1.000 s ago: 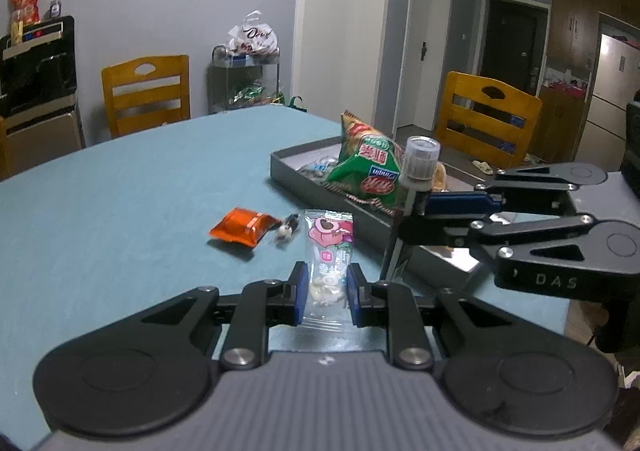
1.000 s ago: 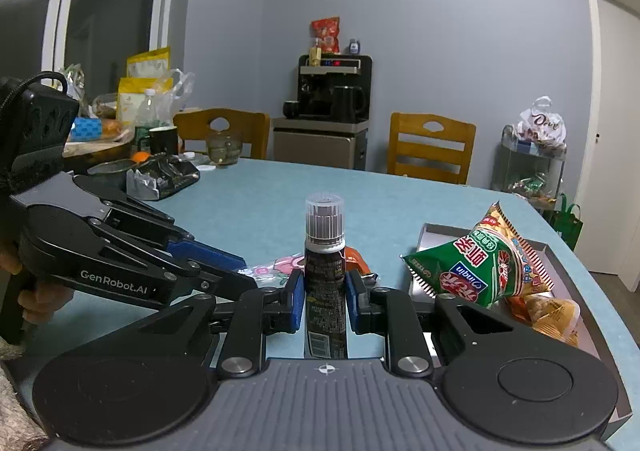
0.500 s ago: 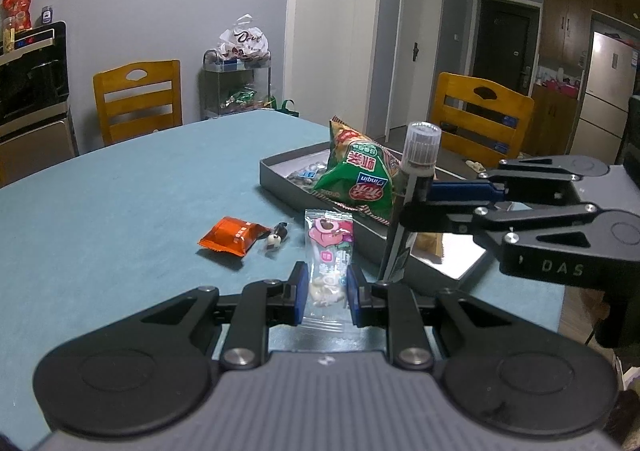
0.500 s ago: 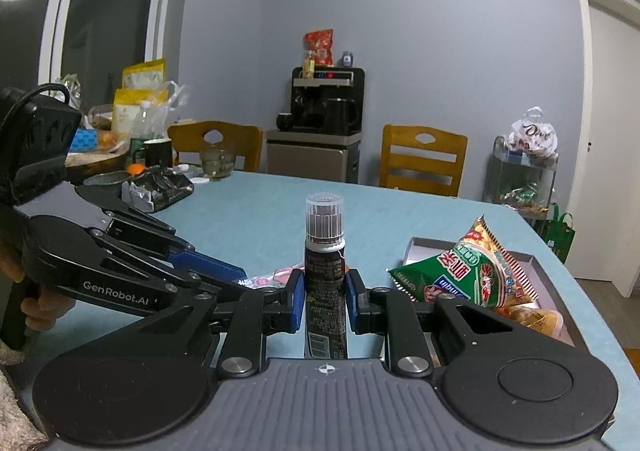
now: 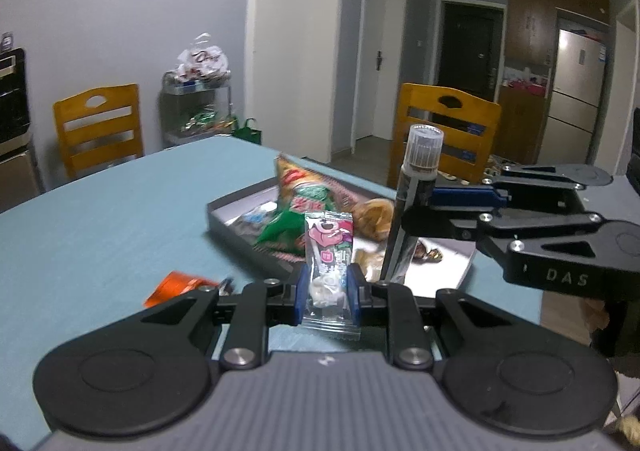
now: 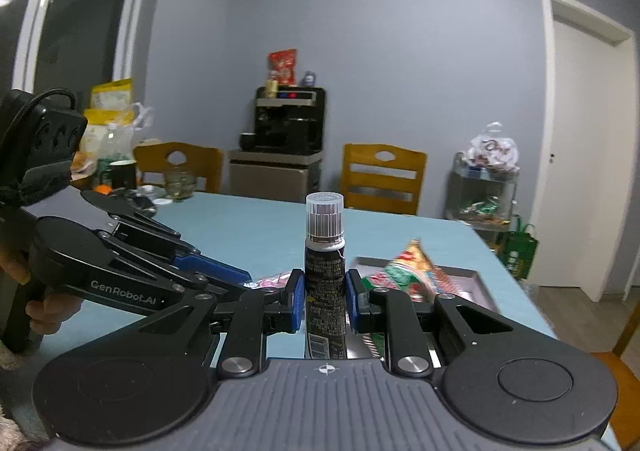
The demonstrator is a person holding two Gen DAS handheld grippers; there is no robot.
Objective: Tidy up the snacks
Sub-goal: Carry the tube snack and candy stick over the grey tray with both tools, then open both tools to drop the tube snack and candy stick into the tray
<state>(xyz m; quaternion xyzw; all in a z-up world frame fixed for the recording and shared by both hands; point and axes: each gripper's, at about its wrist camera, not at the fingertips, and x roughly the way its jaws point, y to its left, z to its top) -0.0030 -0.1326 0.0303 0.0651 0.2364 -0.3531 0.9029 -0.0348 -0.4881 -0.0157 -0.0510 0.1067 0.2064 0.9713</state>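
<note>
Snacks are gathered in a grey tray (image 5: 224,216) on the blue table (image 5: 120,219): a green chip bag (image 5: 298,217) stands tilted in it, with a blurred brown snack (image 5: 374,217) just beside and other wrappers that cannot be made out. An orange packet (image 5: 176,285) lies on the table outside the tray, near the left gripper.

A clear candy packet (image 5: 329,271) with a pink print is clamped upright between the blue pads of the left gripper (image 5: 328,293), above the table and in front of the tray's near edge. In the right wrist view only a pink edge of it is seen beyond the left gripper (image 6: 248,285), which is held from the left by a hand (image 6: 44,309).

A dark bottle (image 6: 325,283) with a clear ribbed cap is gripped upright at mid-body by the right gripper (image 6: 325,297), its pads pressed on both sides. In the left wrist view the bottle (image 5: 412,211) is seen slightly tilted over the tray's near end, held by the right gripper (image 5: 416,207) reaching in from the right.

Two wooden chairs (image 6: 382,179) and a black coffee machine (image 6: 288,123) are seen beyond the table.
</note>
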